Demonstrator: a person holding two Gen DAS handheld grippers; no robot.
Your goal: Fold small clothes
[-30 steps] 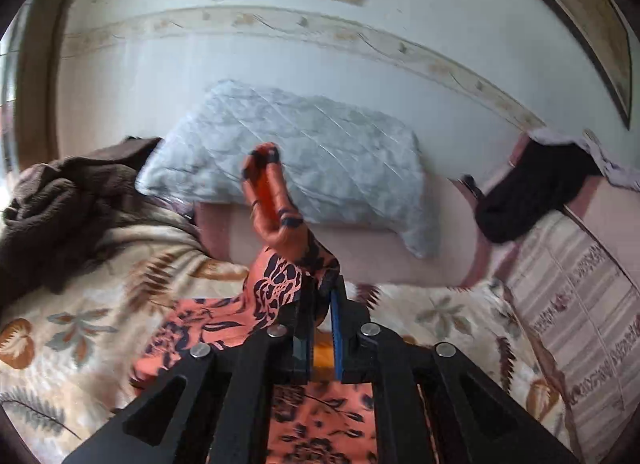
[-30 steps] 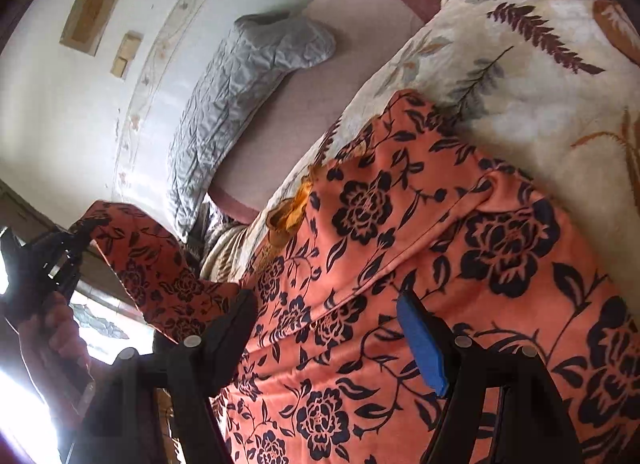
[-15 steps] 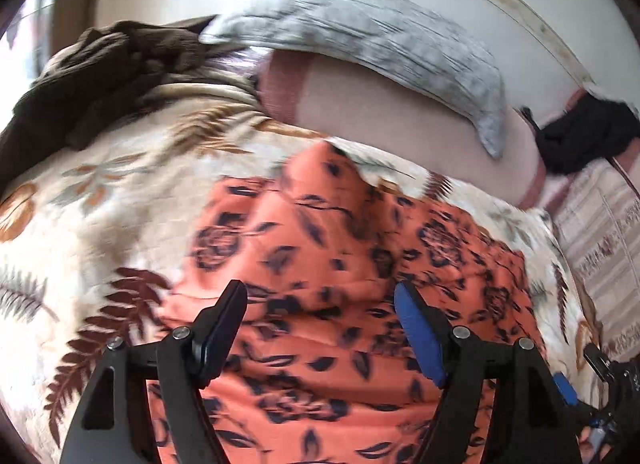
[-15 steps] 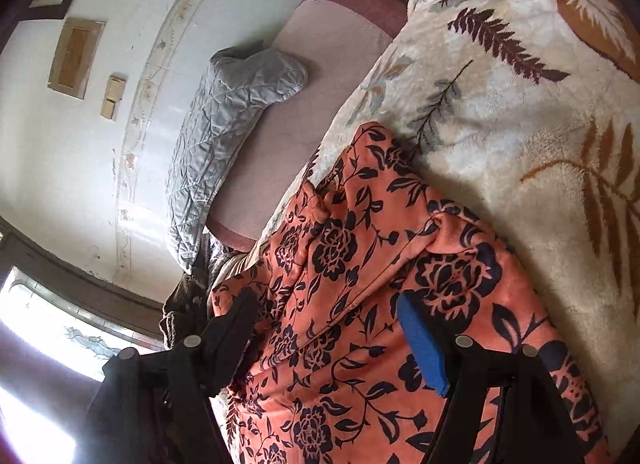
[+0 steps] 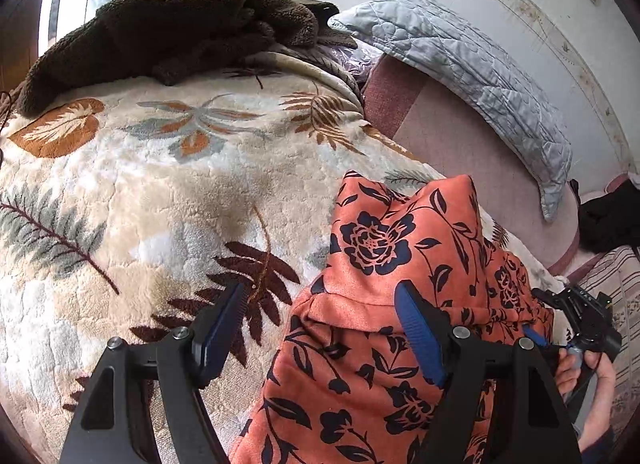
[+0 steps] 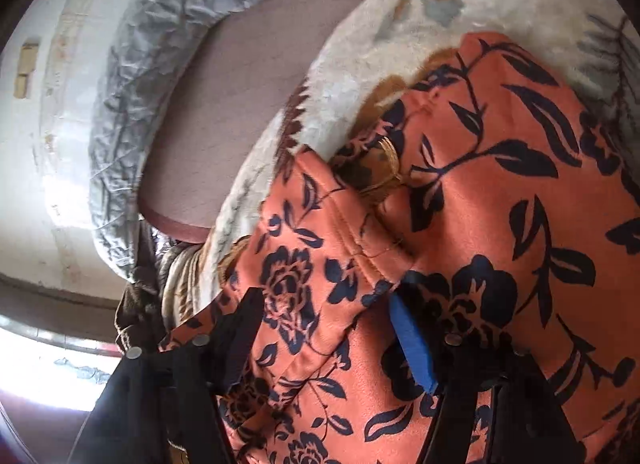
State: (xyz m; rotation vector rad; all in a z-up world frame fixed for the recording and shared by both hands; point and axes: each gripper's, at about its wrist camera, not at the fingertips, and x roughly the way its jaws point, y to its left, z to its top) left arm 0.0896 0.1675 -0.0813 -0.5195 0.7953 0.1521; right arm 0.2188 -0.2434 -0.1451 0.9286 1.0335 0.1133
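Observation:
An orange garment with a dark flower print lies folded on the floral fleece blanket. My left gripper hovers open over the garment's left edge, one finger above the blanket and the other above the cloth. In the left wrist view my right gripper shows at the garment's right side, held by a hand. In the right wrist view my right gripper is low over the garment. Its jaws are closing, a raised fold of cloth between them, the pads not visibly pressing.
A brown fleece throw is heaped at the blanket's far left. A grey quilted pillow leans on the wall behind a pink sheet. Black clothing and striped fabric sit at the right.
My left gripper let go of the raised sleeve, opened, and dropped toward the garment's left edge. The sleeve now lies folded on the garment. My right gripper moved in closer and its jaws narrowed.

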